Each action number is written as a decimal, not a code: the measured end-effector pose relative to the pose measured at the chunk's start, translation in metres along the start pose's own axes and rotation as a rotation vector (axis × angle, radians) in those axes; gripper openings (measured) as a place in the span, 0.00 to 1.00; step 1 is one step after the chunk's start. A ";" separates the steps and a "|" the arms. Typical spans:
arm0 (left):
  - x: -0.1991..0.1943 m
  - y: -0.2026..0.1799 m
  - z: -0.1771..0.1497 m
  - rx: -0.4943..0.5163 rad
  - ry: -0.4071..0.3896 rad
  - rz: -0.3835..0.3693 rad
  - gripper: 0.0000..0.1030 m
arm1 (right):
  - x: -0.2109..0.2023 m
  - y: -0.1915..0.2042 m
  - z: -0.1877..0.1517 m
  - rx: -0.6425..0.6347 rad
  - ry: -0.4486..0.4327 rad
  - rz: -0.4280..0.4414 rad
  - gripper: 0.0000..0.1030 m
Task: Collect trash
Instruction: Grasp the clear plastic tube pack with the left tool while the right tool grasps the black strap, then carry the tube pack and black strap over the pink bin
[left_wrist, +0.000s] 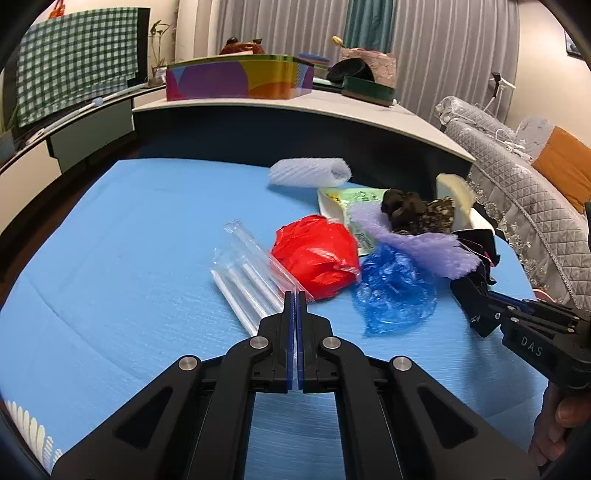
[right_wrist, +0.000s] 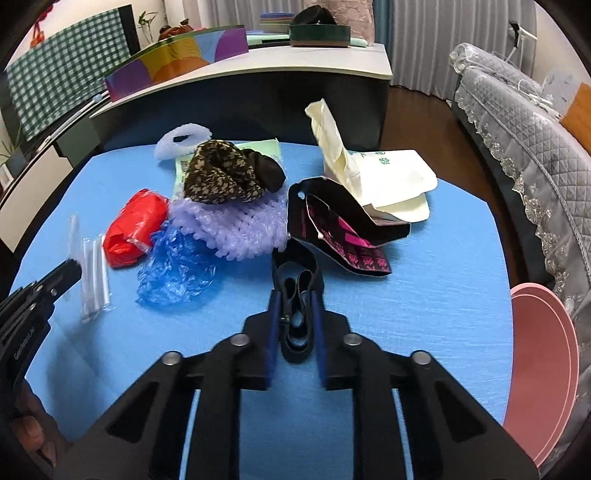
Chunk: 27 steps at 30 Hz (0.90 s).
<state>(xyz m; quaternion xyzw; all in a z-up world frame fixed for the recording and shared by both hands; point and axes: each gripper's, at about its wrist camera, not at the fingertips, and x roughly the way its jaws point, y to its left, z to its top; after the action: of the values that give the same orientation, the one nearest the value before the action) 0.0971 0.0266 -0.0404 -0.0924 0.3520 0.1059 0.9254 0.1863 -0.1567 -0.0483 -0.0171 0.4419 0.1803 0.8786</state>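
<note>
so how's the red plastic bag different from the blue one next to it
The red plastic bag is opaque and bunched into a rounded lump; the blue plastic bag is see-through and lies flatter and more spread out. In the left wrist view the red bag sits next to the clear packet of straws, while the blue bag lies partly under the purple foam netting. Both are crumpled and rest on the blue mat.

Crumpled bag (left_wrist: 317, 254) between straw packet (left_wrist: 251, 280) and wrap (left_wrist: 393, 291)

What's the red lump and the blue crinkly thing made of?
The red lump looks like a thin plastic bag, glossy and crumpled: its folds catch bright highlights. The blue crinkly thing seems to be thinner plastic film, see-through and shiny: the blue mat shows faintly through its wrinkles.
</note>
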 end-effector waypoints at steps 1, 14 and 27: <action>-0.002 -0.001 0.000 0.002 -0.007 -0.004 0.01 | -0.001 0.001 0.000 -0.002 -0.005 -0.001 0.12; -0.027 -0.021 -0.003 0.061 -0.061 -0.075 0.01 | -0.060 -0.006 -0.009 -0.010 -0.108 -0.008 0.12; -0.055 -0.062 -0.009 0.172 -0.119 -0.156 0.01 | -0.117 -0.046 -0.026 0.094 -0.213 -0.048 0.12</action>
<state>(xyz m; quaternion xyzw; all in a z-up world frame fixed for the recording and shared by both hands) 0.0679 -0.0422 -0.0040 -0.0333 0.2962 0.0085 0.9545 0.1184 -0.2400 0.0212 0.0328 0.3535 0.1390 0.9245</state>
